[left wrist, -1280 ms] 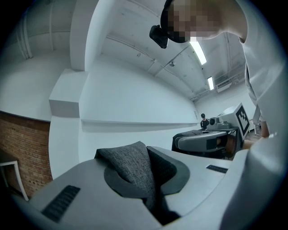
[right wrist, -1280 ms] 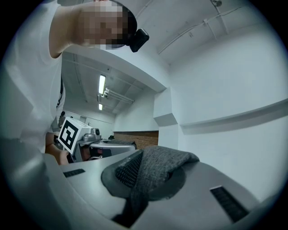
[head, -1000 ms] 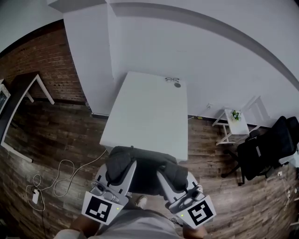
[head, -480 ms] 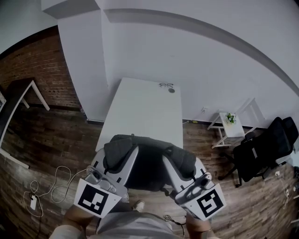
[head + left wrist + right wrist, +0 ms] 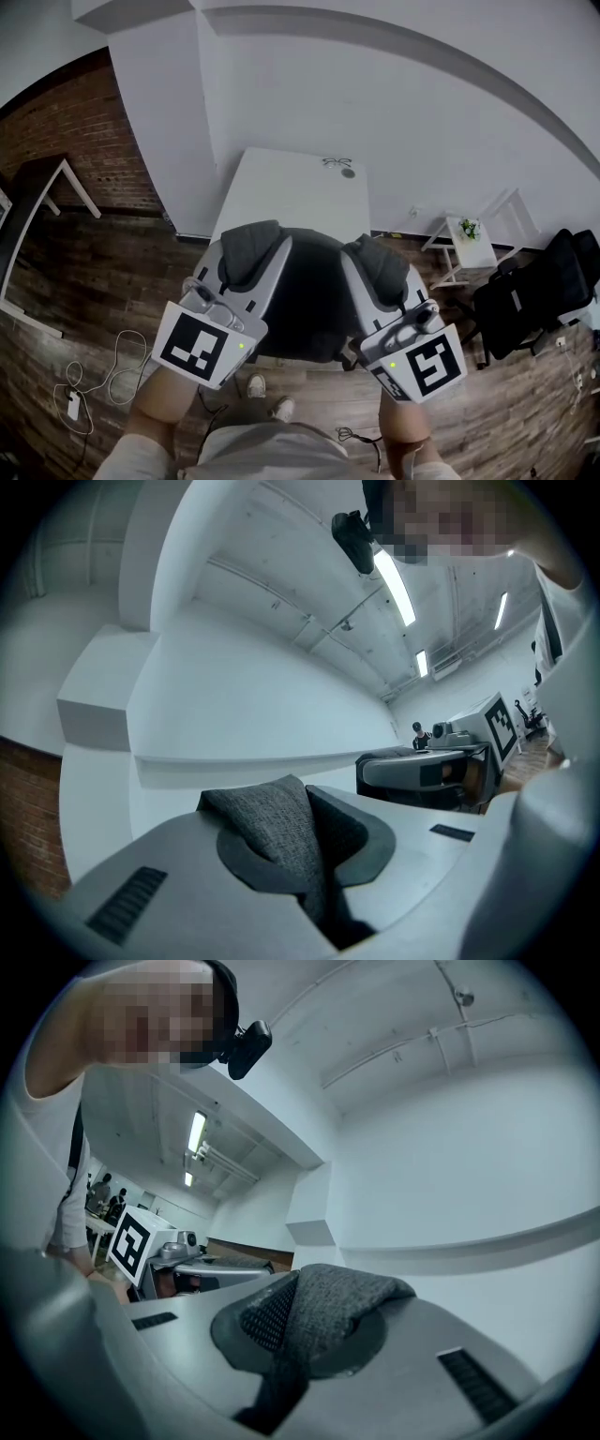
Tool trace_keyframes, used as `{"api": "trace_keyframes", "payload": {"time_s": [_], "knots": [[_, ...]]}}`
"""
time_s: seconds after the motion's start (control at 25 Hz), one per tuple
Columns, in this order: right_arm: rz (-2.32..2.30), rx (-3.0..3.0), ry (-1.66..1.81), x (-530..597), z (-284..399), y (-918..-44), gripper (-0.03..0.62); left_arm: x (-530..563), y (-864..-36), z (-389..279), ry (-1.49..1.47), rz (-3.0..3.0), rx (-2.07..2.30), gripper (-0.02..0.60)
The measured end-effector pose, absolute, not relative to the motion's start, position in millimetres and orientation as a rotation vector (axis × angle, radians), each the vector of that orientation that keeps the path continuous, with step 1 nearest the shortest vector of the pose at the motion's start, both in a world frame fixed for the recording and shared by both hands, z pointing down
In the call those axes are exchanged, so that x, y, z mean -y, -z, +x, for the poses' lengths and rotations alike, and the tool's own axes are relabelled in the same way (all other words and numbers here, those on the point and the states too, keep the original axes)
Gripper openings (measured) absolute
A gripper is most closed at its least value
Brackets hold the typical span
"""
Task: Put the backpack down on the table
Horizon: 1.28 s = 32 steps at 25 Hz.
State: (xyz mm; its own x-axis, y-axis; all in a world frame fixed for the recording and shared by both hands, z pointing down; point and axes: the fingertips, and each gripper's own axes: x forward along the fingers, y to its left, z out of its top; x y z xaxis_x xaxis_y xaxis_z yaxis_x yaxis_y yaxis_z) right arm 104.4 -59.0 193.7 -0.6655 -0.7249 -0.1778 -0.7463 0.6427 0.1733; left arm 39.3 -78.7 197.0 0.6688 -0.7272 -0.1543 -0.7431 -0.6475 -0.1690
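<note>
Ahead, the white rectangular table (image 5: 281, 187) stands bare while the dark grey fabric backpack (image 5: 314, 300) hangs at its near edge, thin folds pinched in the closed left gripper (image 5: 251, 248) and right gripper (image 5: 378, 267); either fold slipping could drop it short.

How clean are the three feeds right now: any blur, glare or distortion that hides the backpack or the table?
Head view: dim, strong fisheye bending the wall lines, but sharp; the backpack reads as a dark mass, the table white. Left gripper view: black vignette, bright ceiling lights, its pinched fabric in focus. Right gripper view: same vignette, fabric weave crisp, no motion blur.
</note>
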Motion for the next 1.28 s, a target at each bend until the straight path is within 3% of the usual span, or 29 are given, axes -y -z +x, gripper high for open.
{"api": "trace_keyframes", "payload": {"time_s": [0.72, 1.28], "knots": [[-1.442, -2.737, -0.420, 257, 100, -246, 0.048, 274, -252, 40, -0.076, -2.652, -1.182, 0.038], [-1.618, -2.785, -0.302, 373, 99, -334, 0.048, 388, -348, 40, 0.081, -2.677, -1.205, 0.039]]}}
